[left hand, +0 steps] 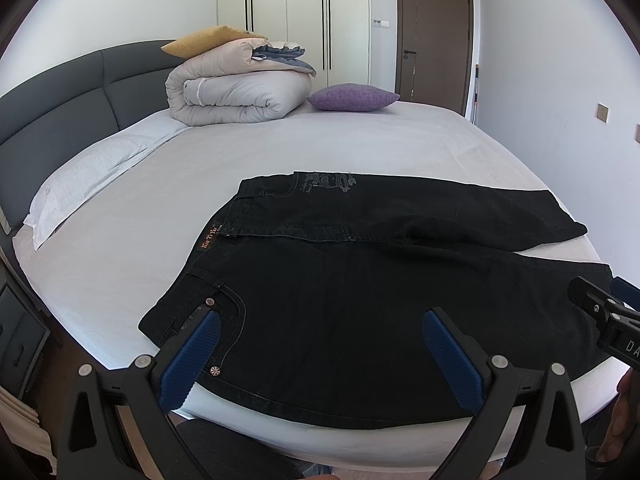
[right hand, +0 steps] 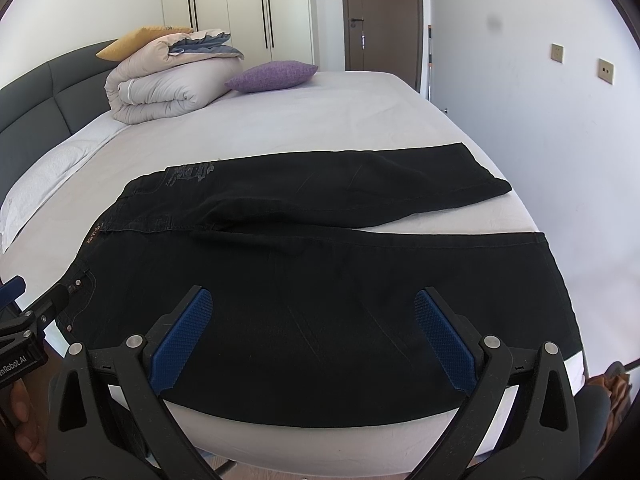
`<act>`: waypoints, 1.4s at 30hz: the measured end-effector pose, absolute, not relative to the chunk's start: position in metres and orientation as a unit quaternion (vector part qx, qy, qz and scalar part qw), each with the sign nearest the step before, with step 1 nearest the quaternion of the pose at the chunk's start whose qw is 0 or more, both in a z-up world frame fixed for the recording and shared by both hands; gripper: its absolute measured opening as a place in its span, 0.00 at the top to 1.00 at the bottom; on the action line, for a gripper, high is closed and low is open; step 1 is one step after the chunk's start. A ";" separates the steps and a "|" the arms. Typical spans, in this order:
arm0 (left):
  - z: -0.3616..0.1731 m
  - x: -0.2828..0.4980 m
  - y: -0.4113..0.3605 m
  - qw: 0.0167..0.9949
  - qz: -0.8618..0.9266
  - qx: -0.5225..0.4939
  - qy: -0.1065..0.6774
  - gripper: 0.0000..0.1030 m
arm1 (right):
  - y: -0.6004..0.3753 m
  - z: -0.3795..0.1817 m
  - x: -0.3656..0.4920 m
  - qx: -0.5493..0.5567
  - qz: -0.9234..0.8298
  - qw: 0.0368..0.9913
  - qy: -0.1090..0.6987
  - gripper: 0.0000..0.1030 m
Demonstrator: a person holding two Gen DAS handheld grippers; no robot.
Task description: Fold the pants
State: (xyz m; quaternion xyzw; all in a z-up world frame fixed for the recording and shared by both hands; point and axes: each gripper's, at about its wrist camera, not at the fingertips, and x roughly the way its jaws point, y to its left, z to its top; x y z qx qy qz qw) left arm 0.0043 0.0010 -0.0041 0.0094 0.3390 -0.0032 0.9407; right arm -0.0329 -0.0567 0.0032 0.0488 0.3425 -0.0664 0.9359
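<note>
Black jeans lie flat on the white bed, waistband to the left, both legs spread out to the right. They also show in the right wrist view. My left gripper is open and empty, hovering over the near hip pocket area at the bed's front edge. My right gripper is open and empty over the near leg. The right gripper also shows at the right edge of the left wrist view. The left gripper shows at the left edge of the right wrist view.
A rolled duvet with a yellow cushion and a purple cushion sit at the far end. A white pillow lies by the grey headboard. Wardrobe and brown door stand behind.
</note>
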 end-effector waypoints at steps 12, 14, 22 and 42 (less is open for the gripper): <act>-0.015 -0.004 -0.006 0.941 -0.004 0.029 0.336 0.00 | -0.053 -0.011 -0.034 0.050 -0.061 0.933 0.351 0.00; -0.021 0.000 -0.004 0.940 -0.001 0.046 0.338 0.00 | -0.057 -0.014 -0.026 0.055 -0.054 0.930 0.358 0.00; -0.038 0.037 0.017 0.939 -0.031 0.091 0.330 0.00 | -0.065 -0.032 0.010 0.050 0.006 0.925 0.376 0.00; -0.033 0.378 0.064 0.843 -0.195 0.231 0.444 0.01 | -0.094 -0.041 0.133 -0.029 0.243 0.886 0.394 0.01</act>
